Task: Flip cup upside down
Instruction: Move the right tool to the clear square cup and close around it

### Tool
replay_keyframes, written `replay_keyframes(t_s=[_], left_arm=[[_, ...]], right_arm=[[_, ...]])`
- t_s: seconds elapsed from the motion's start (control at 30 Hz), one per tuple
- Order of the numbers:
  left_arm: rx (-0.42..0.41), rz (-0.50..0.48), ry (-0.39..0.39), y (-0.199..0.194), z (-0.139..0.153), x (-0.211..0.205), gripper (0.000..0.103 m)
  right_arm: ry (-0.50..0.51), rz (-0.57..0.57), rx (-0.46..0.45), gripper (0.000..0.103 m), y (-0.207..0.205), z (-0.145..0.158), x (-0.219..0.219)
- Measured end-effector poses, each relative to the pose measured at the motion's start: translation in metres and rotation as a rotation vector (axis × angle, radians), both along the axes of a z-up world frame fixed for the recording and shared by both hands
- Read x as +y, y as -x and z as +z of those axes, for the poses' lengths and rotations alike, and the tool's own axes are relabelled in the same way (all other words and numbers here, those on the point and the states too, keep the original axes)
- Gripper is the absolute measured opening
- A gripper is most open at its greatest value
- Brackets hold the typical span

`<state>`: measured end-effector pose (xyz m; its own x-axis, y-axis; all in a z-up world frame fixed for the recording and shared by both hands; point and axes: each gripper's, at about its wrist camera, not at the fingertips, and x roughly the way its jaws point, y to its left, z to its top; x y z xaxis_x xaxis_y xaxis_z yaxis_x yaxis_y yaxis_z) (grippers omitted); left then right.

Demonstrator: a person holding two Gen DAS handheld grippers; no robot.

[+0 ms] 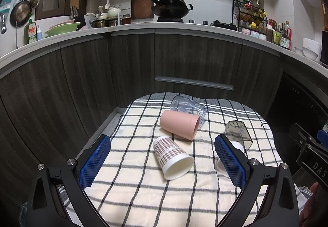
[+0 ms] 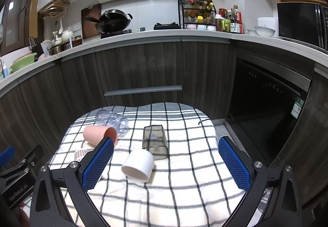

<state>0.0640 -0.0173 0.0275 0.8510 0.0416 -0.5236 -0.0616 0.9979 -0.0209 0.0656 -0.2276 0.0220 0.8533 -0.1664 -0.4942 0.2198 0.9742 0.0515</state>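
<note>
Right now five cups lie on their sides on the checked cloth (image 1: 143,196); the houndstooth cup (image 1: 172,157) sits between the fingers of the left gripper (image 1: 162,163), untouched, jaws spread wide and empty; the right gripper (image 2: 166,163) is likewise wide open, holding nothing, with the white cup (image 2: 138,165) just ahead; pink cup (image 1: 179,125), clear cup (image 1: 187,108) and smoky cup (image 2: 154,142) lie beyond.
</note>
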Motion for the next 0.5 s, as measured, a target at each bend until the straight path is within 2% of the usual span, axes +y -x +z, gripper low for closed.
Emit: replay_keyframes(t_s=[0.23, 0.5], left_arm=[[0.016, 0.005, 0.011, -0.028, -0.009, 0.002, 0.103], [0.062, 0.022, 0.024, -0.073, -0.027, 0.010, 0.103]], right_arm=[[0.004, 0.007, 0.056, 0.102, -0.041, -0.009, -0.003], [0.021, 0.038, 0.174, 0.102, -0.101, -0.032, 0.006]])
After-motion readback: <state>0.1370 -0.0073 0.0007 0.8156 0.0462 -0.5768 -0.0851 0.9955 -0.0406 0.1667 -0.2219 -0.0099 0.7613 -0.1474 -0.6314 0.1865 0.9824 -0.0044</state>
